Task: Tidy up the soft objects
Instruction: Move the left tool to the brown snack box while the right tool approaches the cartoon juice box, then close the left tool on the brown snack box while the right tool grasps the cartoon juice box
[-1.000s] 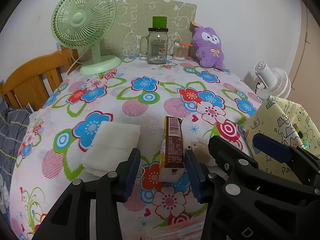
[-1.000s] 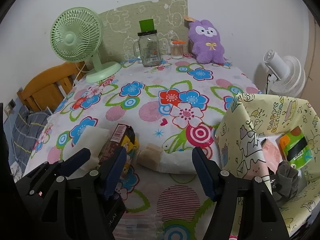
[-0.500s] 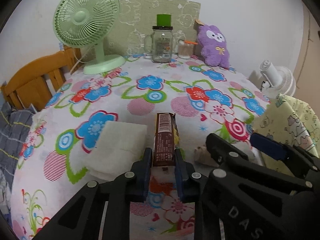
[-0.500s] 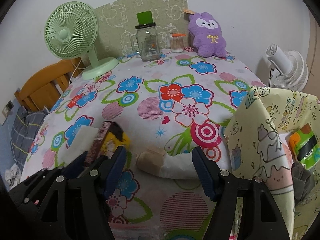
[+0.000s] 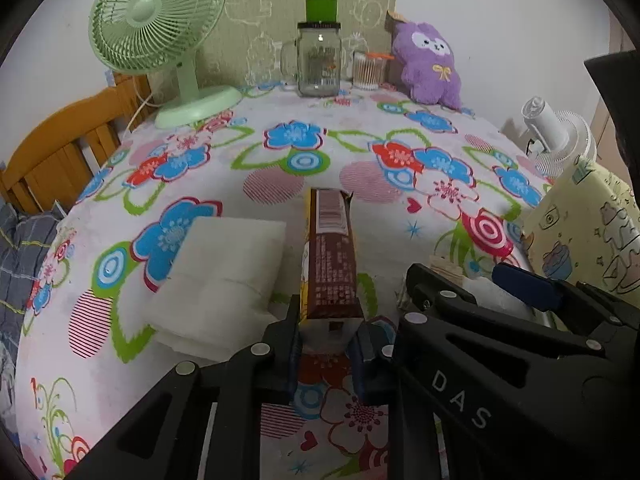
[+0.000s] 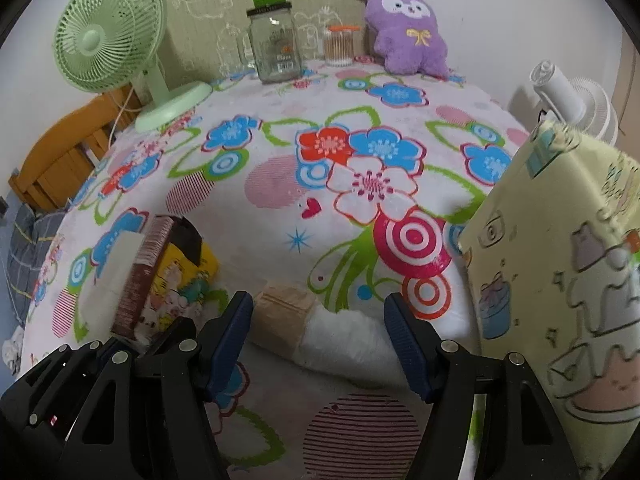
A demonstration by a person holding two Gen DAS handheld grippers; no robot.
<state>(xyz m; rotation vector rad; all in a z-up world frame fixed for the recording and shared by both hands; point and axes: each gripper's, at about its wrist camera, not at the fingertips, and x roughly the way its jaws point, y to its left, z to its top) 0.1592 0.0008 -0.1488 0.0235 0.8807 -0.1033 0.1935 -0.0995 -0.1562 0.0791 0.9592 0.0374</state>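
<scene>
A brown and yellow snack packet (image 5: 332, 264) stands on edge on the floral tablecloth, and my left gripper (image 5: 326, 330) is shut on its near end. The same packet (image 6: 160, 276) shows at the left of the right wrist view. A folded white cloth (image 5: 224, 276) lies just left of it. My right gripper (image 6: 318, 320) stands open over a rolled white and beige cloth (image 6: 320, 328), which lies between the blue pads without touching them. A purple plush toy (image 5: 430, 68) sits at the table's far edge.
A yellow cartoon-print fabric box (image 6: 560, 280) stands at the right edge. At the back are a green desk fan (image 5: 160, 40), a glass jar with a green lid (image 5: 318, 60) and a cotton swab pot (image 5: 368, 70). A wooden chair (image 5: 60, 152) stands left, a white fan (image 5: 556, 136) right.
My left gripper closed on the packet's end and tipped it onto its edge. My right gripper sank toward the rolled cloth, which now lies between its open fingers.
</scene>
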